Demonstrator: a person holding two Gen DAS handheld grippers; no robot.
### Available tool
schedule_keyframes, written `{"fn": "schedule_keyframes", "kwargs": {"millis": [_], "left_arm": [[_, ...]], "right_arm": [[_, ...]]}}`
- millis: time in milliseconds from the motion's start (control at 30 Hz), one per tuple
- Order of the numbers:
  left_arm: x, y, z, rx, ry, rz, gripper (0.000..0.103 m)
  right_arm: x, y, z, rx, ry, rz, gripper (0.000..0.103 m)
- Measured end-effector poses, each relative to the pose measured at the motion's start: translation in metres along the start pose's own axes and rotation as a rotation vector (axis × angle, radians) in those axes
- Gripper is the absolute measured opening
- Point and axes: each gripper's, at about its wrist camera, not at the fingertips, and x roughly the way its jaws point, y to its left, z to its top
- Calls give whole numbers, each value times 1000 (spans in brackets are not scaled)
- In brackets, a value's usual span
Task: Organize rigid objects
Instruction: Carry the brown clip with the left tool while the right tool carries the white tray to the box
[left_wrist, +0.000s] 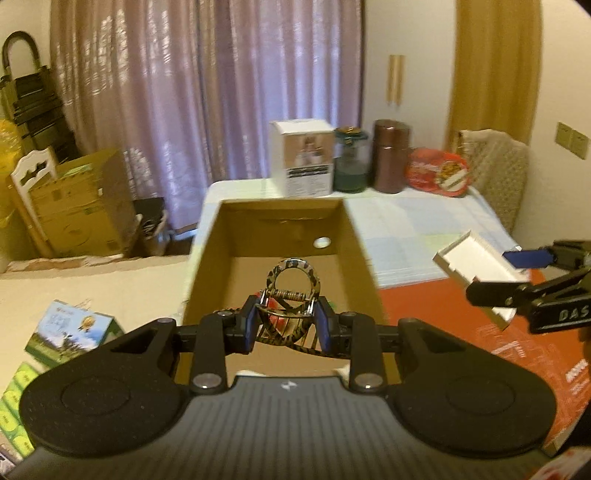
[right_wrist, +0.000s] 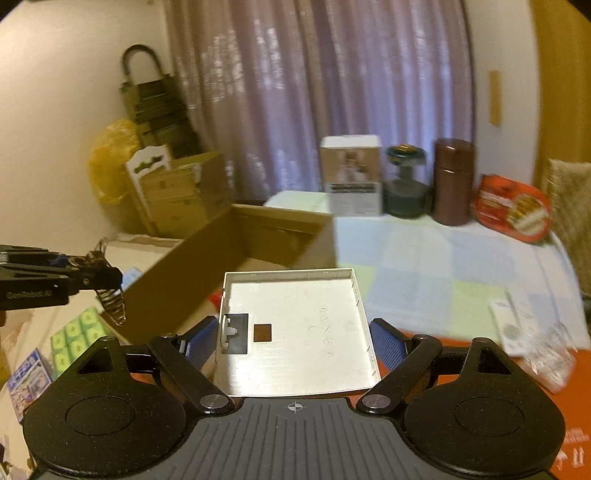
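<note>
Left gripper (left_wrist: 287, 328) clenched on a leopard-print hair claw (left_wrist: 293, 295), held over the open cardboard box (left_wrist: 356, 236). Right gripper (right_wrist: 295, 343) grips a shallow white plastic tray (right_wrist: 295, 325) by its sides, just right of the box. Beyond, on the table's checked cloth (right_wrist: 424, 266): white carton (left_wrist: 301, 157), brown canister (left_wrist: 390, 155).

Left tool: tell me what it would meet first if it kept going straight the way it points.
Probably the inside of the open cardboard box: the left tool, shut on a patterned hair claw, aims into it. Depth is unclear.
</note>
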Motion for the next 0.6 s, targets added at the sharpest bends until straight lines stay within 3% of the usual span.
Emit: {"fn": "schedule_keyframes", "kwargs": {"millis": [233,600], "left_arm": [[31,27,-3,-2,35,7,27],[84,43,-14,4,88,-17,27]], "right_arm": [[48,31,21,-55,30,50,84],[102,48,18,-101,89,61,84]]}}
